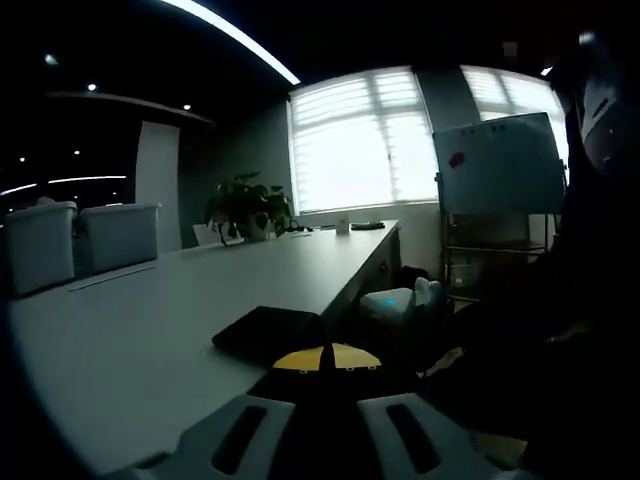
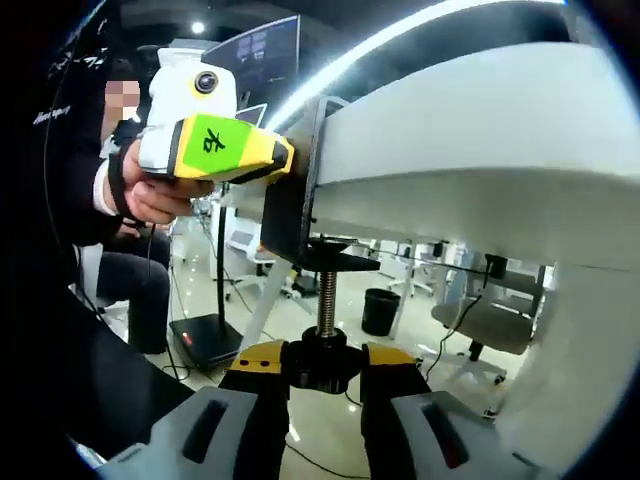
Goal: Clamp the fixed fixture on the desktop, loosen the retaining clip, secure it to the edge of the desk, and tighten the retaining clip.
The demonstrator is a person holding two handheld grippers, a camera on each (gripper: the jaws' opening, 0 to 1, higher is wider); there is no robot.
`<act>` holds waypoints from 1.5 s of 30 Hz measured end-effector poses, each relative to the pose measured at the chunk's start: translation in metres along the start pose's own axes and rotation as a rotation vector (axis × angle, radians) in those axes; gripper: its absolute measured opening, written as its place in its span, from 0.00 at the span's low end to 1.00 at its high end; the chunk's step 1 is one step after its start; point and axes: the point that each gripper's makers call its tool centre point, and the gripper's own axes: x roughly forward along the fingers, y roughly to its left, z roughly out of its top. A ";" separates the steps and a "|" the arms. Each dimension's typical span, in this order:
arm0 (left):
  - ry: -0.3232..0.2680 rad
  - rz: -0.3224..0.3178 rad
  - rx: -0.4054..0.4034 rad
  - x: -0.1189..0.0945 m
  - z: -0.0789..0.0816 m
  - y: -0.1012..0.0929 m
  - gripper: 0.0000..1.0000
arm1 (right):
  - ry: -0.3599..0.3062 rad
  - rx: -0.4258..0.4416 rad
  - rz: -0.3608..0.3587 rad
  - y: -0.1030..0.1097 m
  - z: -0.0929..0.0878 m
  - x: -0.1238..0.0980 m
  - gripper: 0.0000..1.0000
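Green label with one character, "右", on the other gripper [image 2: 215,147], held in a hand [image 2: 150,195] at the desk [image 2: 480,130] edge. Black clamp fixture [image 2: 300,190] sits on that edge; right gripper [image 2: 325,375] jaws pinch its screw knob [image 2: 322,362]. Left gripper [image 1: 325,425] jaws close on the fixture's black plate [image 1: 270,332] on the desktop. Whiteboard [image 1: 498,165], plant [image 1: 245,208], chairs [image 1: 80,240] stand around the desk.

Right gripper [image 2: 325,385]: grey jaws with dark slots, yellow-capped black tips. Left gripper [image 2: 215,145] at 10 o'clock: yellow body, green label with black character, white top. Hand [image 2: 150,190] has white cuff, dark sleeve [image 2: 65,150] with white lettering.
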 end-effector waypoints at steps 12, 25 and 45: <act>-0.010 -0.010 -0.012 -0.001 0.000 -0.001 0.01 | 0.071 0.009 -0.176 -0.008 0.001 -0.011 0.40; -0.048 -0.042 -0.034 -0.003 0.002 0.000 0.01 | 0.140 0.051 -0.495 -0.004 -0.004 -0.010 0.45; -0.061 -0.049 -0.043 -0.007 0.002 0.004 0.01 | 0.142 0.087 -0.554 -0.010 -0.004 -0.006 0.27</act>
